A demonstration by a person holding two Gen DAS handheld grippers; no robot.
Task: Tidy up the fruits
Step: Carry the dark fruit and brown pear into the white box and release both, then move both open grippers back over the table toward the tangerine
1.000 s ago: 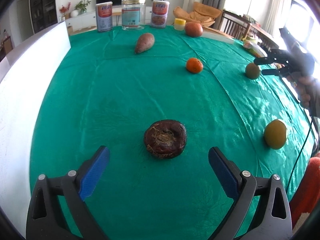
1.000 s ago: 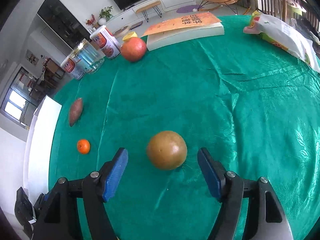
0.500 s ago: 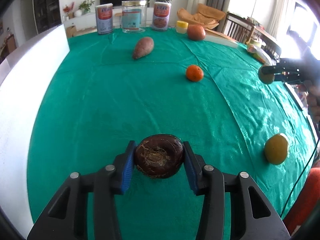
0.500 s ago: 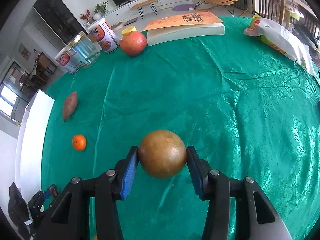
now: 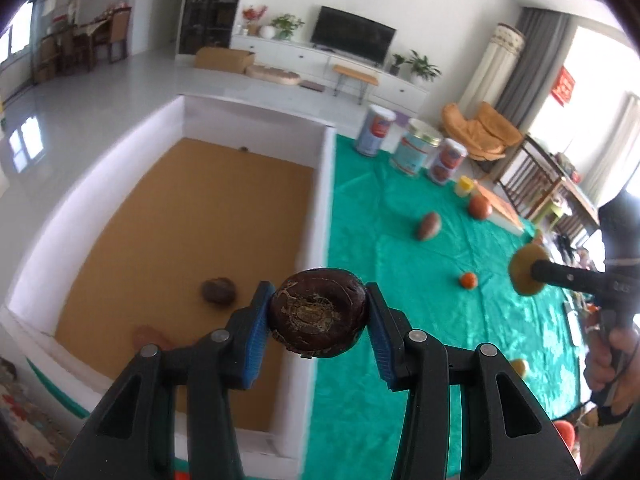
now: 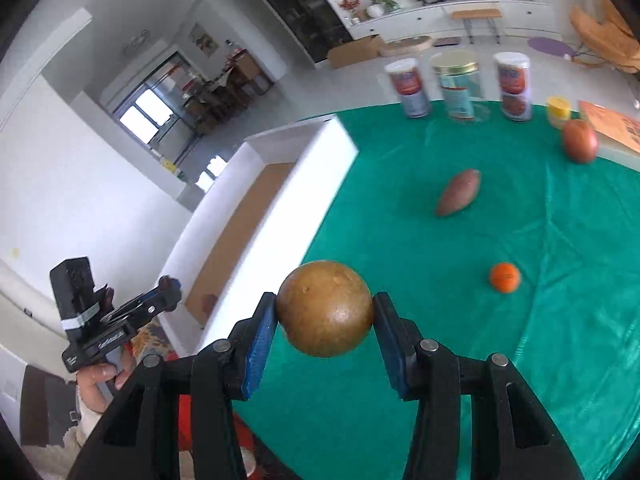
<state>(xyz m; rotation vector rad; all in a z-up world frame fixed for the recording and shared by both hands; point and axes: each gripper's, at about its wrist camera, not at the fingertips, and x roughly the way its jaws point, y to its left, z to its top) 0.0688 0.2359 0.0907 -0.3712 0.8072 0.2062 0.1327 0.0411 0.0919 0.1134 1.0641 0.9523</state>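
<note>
My left gripper (image 5: 319, 309) is shut on a dark brown wrinkled fruit (image 5: 318, 322), held in the air over the right wall of a white box (image 5: 325, 200) with a brown floor. Two brownish fruits (image 5: 218, 290) lie inside the box. My right gripper (image 6: 325, 314) is shut on a round yellow-brown fruit (image 6: 325, 300), held above the green tablecloth (image 6: 480, 340) to the right of the box (image 6: 280, 148). In the left wrist view that yellow-brown fruit (image 5: 525, 276) hangs at the far right. On the cloth lie a small orange (image 6: 505, 277), a sweet potato (image 6: 458, 192) and a red apple (image 6: 580, 140).
Two cans (image 6: 412, 88) and a glass jar (image 6: 458, 86) stand at the table's far edge, beside a yellow cup (image 6: 559, 111) and a flat orange-topped box (image 6: 612, 128). A yellow-green fruit (image 5: 520, 366) lies at the near right. A hand (image 6: 100, 376) holds the left gripper.
Both grippers shut on their fruits, lifted them off the cloth and swung left. The white box's inside is now in sight under the left gripper.
</note>
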